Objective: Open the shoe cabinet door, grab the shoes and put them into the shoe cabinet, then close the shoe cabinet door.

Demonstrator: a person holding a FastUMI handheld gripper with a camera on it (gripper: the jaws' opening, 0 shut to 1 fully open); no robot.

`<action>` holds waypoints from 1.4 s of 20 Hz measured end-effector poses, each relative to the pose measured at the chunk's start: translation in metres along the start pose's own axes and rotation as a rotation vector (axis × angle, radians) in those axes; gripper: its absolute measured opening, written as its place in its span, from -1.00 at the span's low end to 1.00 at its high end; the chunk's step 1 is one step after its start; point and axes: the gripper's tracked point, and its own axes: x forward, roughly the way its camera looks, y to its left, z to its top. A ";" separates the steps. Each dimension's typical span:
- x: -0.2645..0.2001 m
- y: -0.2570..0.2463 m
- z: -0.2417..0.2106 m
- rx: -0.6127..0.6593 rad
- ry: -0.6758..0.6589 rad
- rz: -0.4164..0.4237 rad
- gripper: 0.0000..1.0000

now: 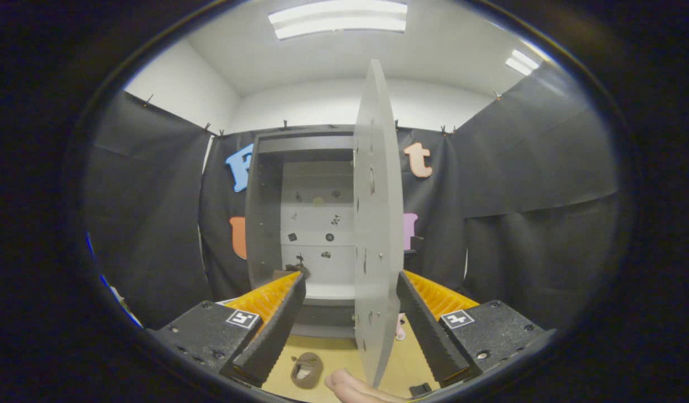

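The grey shoe cabinet [265,212] stands ahead against the booth wall, its inside pale and shelved. Its door [378,224] is swung out toward me and seen almost edge-on. My gripper [351,278] is open, and the door's edge stands between the two fingers, closer to the right one; neither finger clearly presses on it. A brown shoe [306,369] lies on the yellowish floor low between the fingers, left of the door. A small brown shape [295,271] sits at the cabinet's bottom by the left fingertip. A pink item [400,330] peeks out beside the door's lower edge.
A person's fingers [352,385] reach in at the floor just below the door's bottom corner. Black cloth walls [534,224] close the booth on both sides. The yellowish floor [333,350] runs from me to the cabinet base.
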 end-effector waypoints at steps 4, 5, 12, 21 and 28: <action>0.014 0.056 -0.042 -0.020 0.032 0.062 1.00; 0.019 0.069 -0.051 -0.028 0.039 0.078 1.00; 0.067 0.107 -0.113 -0.070 0.023 0.025 1.00; 0.137 0.134 -0.333 -0.007 0.371 0.058 1.00; 0.134 0.145 -0.464 -0.063 0.613 0.067 1.00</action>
